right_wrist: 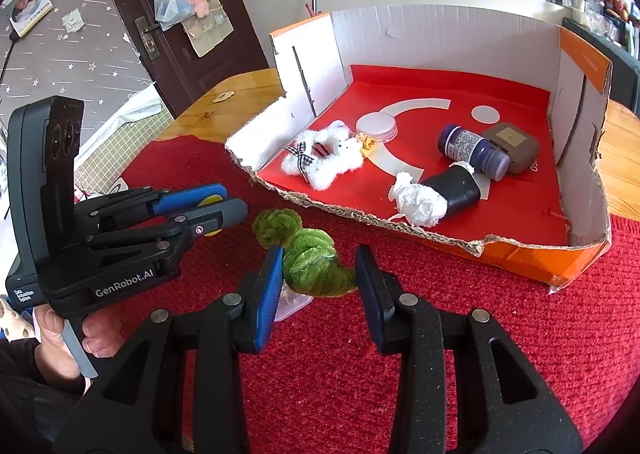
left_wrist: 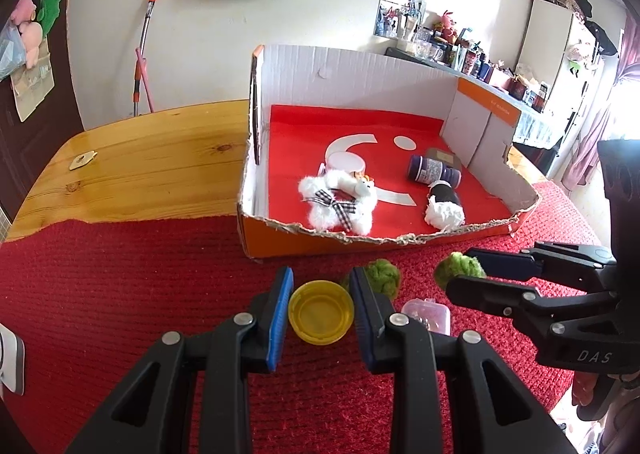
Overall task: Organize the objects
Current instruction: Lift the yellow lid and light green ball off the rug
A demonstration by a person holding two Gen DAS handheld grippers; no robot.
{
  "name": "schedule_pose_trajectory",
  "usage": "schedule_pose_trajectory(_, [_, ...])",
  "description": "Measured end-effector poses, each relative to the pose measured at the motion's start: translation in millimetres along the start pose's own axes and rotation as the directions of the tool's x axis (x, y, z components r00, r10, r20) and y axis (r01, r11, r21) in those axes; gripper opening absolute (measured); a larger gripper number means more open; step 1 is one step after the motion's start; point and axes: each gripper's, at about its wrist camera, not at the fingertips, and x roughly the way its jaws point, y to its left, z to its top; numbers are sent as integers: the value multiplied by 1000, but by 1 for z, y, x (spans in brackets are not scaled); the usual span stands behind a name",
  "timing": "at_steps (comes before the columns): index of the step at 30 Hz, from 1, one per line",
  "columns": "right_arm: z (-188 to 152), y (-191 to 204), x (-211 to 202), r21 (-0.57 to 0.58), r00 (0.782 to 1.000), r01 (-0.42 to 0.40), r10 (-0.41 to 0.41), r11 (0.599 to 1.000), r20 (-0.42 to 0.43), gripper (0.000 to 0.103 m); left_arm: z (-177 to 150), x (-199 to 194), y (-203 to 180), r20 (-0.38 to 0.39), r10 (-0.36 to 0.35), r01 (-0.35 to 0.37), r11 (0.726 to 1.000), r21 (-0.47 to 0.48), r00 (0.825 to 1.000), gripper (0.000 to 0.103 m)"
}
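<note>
My left gripper (left_wrist: 320,274) is shut on a yellow plastic cap (left_wrist: 322,312), its blue pads against both sides, low over the red knitted cloth (left_wrist: 120,294). From the right wrist view, the left gripper (right_wrist: 234,200) shows yellow between its fingers. My right gripper (right_wrist: 320,250) is shut on a green fuzzy ball (right_wrist: 316,266); it appears at the right as the right gripper (left_wrist: 460,272) with the green ball (left_wrist: 460,268) at its tips. A second green fuzzy ball (left_wrist: 382,278) (right_wrist: 276,228) lies on the cloth between them.
Beyond the grippers stands a torn cardboard box (left_wrist: 360,240) (right_wrist: 440,234) with a red floor. It holds a white plush star (left_wrist: 340,204), a white round lid (left_wrist: 346,164), a purple bottle (left_wrist: 434,170), a brown case (right_wrist: 512,146) and a black tube with white tissue (right_wrist: 440,194). A small clear plastic box (left_wrist: 428,312) lies under the right gripper.
</note>
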Motion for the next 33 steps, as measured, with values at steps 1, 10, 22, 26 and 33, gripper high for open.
schedule_pose_trajectory(1, [0,0,0,1,1000,0,0,1000,-1,35,1,0,0,0,1,-1,1000,2,1000,31])
schedule_pose_trajectory(10, [1,-2,-2,10,1000,-7,7,1000,7,35,5,5,-3,-7,-9,9,1000,3,1000,31])
schedule_pose_trajectory(22, [5,-7,-6,32,999,-27,27,999,20,35,10,12,-5,-18,-10,10,1000,7,1000,31])
schedule_pose_trajectory(26, [6,-9,-8,37,999,-27,26,999,22,35,11,14,-4,-22,-11,11,1000,5,1000,31])
schedule_pose_trajectory(33, [7,-14,-9,48,999,-28,26,998,24,35,13,19,-3,-33,-12,12,1000,-1,999,31])
